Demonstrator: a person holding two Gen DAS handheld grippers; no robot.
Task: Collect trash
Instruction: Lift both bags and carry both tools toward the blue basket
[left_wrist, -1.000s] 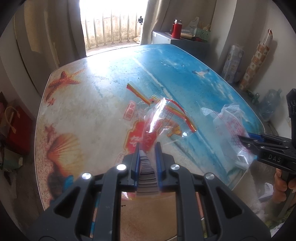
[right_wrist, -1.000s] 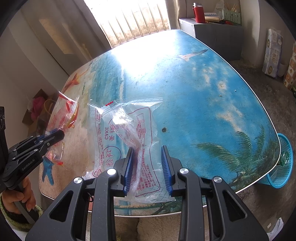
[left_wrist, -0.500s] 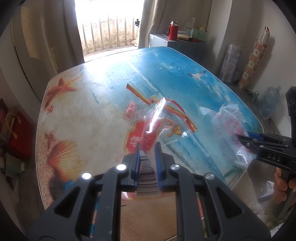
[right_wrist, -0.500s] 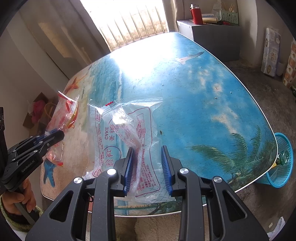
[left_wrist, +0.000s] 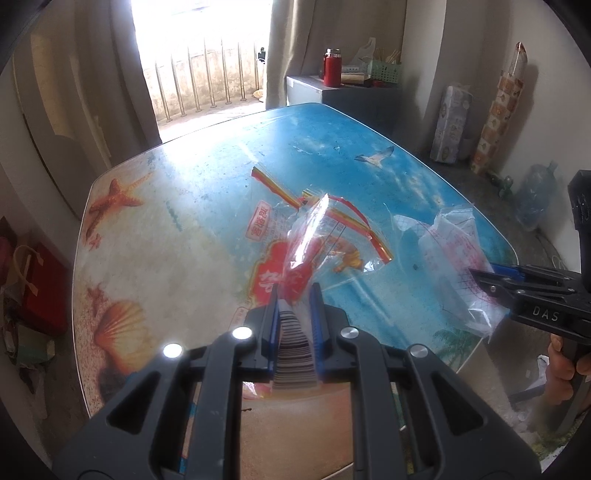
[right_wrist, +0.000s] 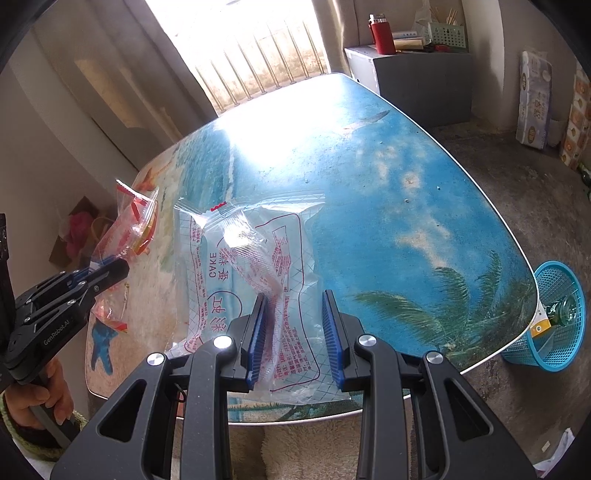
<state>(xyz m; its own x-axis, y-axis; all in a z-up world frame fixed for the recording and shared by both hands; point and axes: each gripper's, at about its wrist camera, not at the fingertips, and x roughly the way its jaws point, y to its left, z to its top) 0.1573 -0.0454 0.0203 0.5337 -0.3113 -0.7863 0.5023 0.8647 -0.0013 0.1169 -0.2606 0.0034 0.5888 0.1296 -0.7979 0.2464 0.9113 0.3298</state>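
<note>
- Left wrist view: the left gripper (left_wrist: 294, 295) had its jaws pinching the near end of a red-printed clear snack wrapper (left_wrist: 314, 240), which hung above the beach-print counter (left_wrist: 177, 236). Just right of that wrapper, the right gripper (left_wrist: 491, 275) met a white cake wrapper (left_wrist: 452, 254) at the counter's near right edge.
- Right wrist view: the right gripper (right_wrist: 294, 328) had its jaws spread, with the cake wrapper (right_wrist: 255, 266) lying between them, one fold against the left pad; it was not clamped. Left of the cake wrapper, the left gripper (right_wrist: 110, 267) held the snack wrapper (right_wrist: 135, 221). A blue mesh wastebasket (right_wrist: 554, 325) stood on the floor off the counter's right corner.
- Risk: the slick film could slide out as the jaws close, or a thin corner pinch could tear or slip on the way to the wastebasket.
</note>
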